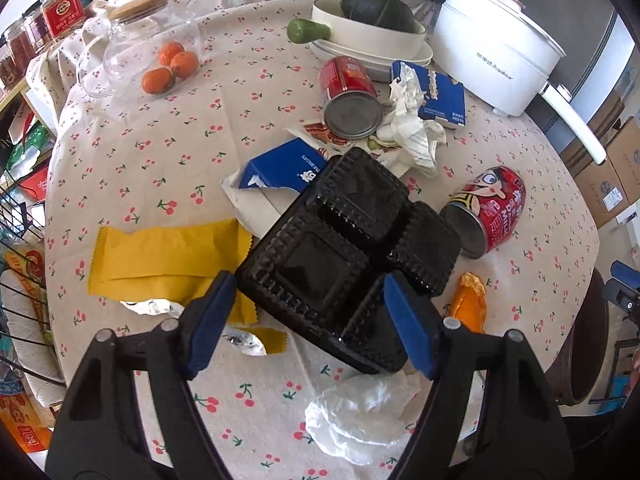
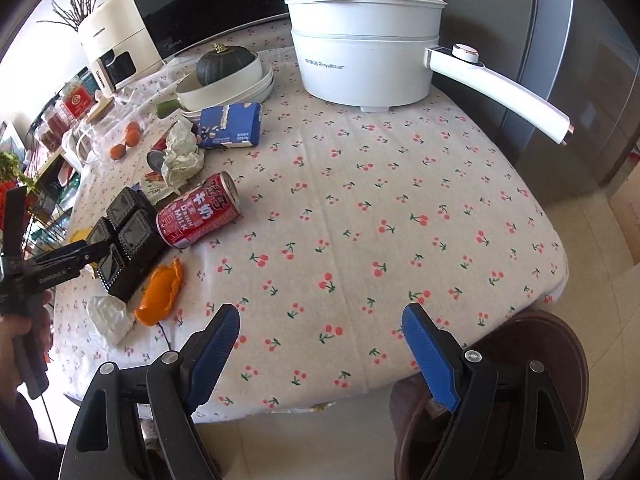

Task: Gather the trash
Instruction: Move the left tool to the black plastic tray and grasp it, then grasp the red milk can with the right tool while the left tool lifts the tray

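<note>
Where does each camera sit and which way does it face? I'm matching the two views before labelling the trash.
Left wrist: on the left gripper, looking steeply down at the black plastic tray between its blue-padded fingers; only the gripper's own fingers show.
Right wrist: on the right gripper, looking down over bare tablecloth towards the white pot; its fingers show, plus the person's hand holding the left gripper at the left edge.
Shared: the tray, the cartoon can, the orange wrapper, the pot.

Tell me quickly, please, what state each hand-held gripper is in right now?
Left hand-held gripper: jaws straddle the black plastic compartment tray; grip cannot be told.
Right hand-held gripper: open, holding nothing.
</note>
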Motion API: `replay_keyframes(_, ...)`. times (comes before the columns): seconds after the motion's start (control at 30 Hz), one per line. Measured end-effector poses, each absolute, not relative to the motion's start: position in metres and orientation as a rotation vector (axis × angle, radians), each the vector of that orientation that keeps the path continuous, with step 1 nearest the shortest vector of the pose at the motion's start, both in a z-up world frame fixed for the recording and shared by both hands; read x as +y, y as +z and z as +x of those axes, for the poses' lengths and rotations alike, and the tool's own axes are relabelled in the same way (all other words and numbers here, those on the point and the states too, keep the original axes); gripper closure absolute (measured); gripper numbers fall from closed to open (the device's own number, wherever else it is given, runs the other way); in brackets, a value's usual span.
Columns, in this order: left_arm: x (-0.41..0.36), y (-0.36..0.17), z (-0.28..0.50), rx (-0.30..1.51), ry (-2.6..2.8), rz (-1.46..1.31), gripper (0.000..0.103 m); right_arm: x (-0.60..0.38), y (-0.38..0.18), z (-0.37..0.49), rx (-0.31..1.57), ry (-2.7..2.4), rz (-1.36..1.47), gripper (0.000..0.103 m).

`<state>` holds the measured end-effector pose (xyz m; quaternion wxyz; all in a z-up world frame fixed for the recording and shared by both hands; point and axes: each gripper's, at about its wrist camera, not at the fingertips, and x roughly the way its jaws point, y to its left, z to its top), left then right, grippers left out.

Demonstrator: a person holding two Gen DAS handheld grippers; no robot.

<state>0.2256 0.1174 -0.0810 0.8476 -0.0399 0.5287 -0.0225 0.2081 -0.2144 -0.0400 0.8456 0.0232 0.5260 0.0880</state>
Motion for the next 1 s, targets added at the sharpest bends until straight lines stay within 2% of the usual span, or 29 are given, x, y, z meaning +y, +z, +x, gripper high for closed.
replay_keyframes(0.07,0.124,-0.082,0.232,1.114,-0.067,-0.136,0.027,-0.208,-0.04,0.214,1.112,0.194,0.054,0.018)
replay_keyframes(0.17,0.125,-0.082,0.236,1.112,-0.098,-0.15,0.037,-0.2,-0.04,0.222,1.113,0.202,0.062,0.018)
replay_keyframes(0.33,0.129,-0.085,0.239,1.122,-0.118,-0.196,0.038,-0.187,-0.043,0.234,1.116,0.208,0.086,0.018)
replay_keyframes(0.47,0.129,-0.08,0.236,1.108,-0.136,-0.21,0.051,-0.171,-0.045,0.242,1.111,0.22,0.083,0.018)
replay_keyframes(0.53,0.131,-0.075,0.233,1.097,-0.129,-0.215,0.072,-0.162,-0.046,0.247,1.101,0.232,0.061,0.015)
replay_keyframes(0.6,0.134,-0.072,0.229,1.093,-0.128,-0.218,0.077,-0.152,-0.048,0.252,1.089,0.249,0.051,0.011)
replay_keyframes(0.67,0.136,-0.073,0.228,1.092,-0.132,-0.229,0.077,-0.146,-0.051,0.258,1.096,0.261,0.059,0.003)
replay_keyframes(0.7,0.136,-0.073,0.228,1.085,-0.133,-0.227,0.077,-0.143,-0.053,0.261,1.1,0.266,0.063,0.002)
replay_keyframes(0.77,0.137,-0.073,0.23,1.085,-0.144,-0.232,0.059,-0.138,-0.058,0.266,1.11,0.269,0.064,0.002)
replay_keyframes(0.8,0.138,-0.073,0.23,1.081,-0.143,-0.243,0.039,-0.136,-0.059,0.268,1.111,0.271,0.064,0.002)
replay_keyframes(0.83,0.138,-0.071,0.231,1.066,-0.14,-0.247,0.03,-0.133,-0.061,0.27,1.115,0.274,0.062,0.002)
replay_keyframes(1.0,0.128,-0.072,0.242,1.067,-0.151,-0.229,0.03,-0.119,-0.069,0.28,1.117,0.283,0.042,0.002)
